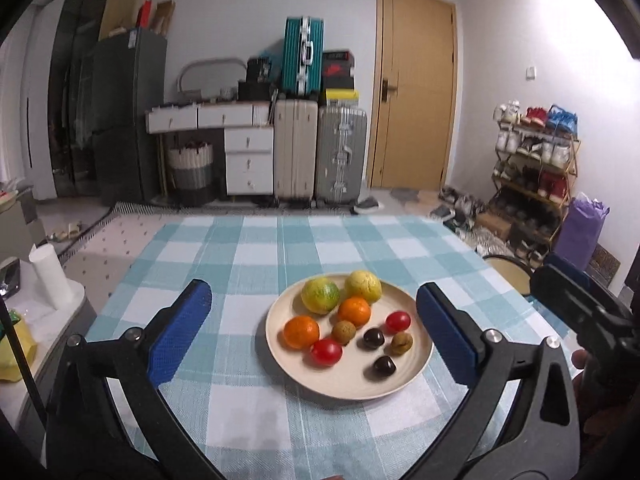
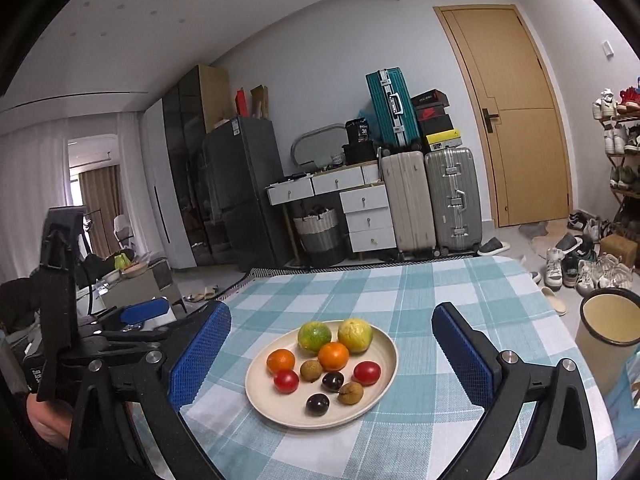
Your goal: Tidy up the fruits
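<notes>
Left gripper [image 1: 316, 328] fingers wide apart, fruit plate [image 1: 280, 376], no legible writing

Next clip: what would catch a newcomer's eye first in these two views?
The cream plate of fruit in the middle of the blue checked tablecloth: two yellow-green citrus at the back, two oranges, red tomatoes and small dark and brown fruits in front. Blue-padded fingers of each open gripper frame it on both sides, empty. Behind, stacked suitcases stand beside a wooden door.
</notes>
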